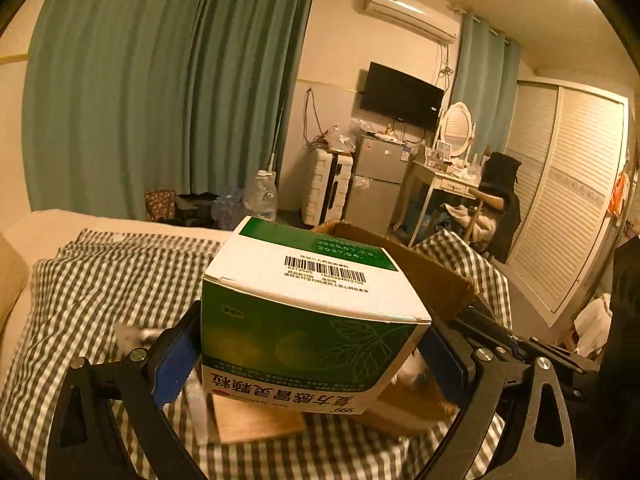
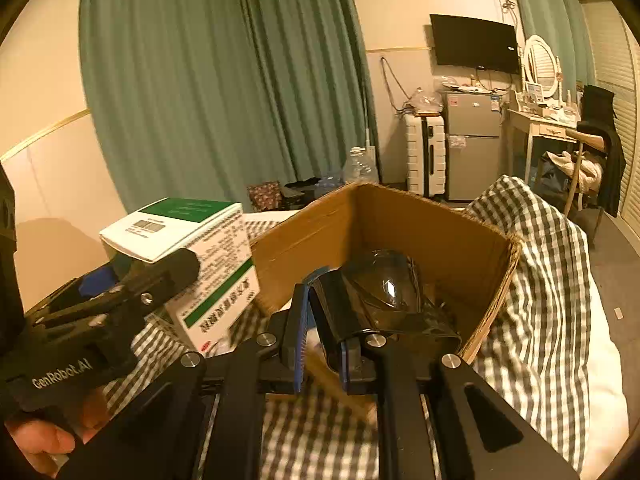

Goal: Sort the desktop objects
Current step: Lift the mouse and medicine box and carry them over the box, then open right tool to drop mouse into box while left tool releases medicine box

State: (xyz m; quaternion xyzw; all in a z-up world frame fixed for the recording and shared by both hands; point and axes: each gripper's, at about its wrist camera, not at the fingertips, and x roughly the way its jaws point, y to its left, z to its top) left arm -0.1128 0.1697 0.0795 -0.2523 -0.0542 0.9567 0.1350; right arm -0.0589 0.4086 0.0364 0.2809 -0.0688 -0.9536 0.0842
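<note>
Right wrist view: my right gripper [image 2: 324, 340] clamped a dark glossy object [image 2: 380, 292] above the cardboard box [image 2: 440, 232]; my left gripper [image 1: 308, 352] clamped the medicine box [image 1: 312, 320] beside the carton's edge; I judged both needed lowering gently.

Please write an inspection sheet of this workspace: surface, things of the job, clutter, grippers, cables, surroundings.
Surface: checked grey-white bedding, rumpled.
Job's things: green-white medicine box; glossy black object; open cardboard box on the bedding.
Clutter: flat cardboard piece under the medicine box.
Grippers: left hand-held gripper clamps the medicine box; right hand-held gripper pinches the black object over the cardboard box.
Cables: wires on the far wall.
Surroundings: green curtains, television, fridge, suitcase.
</note>
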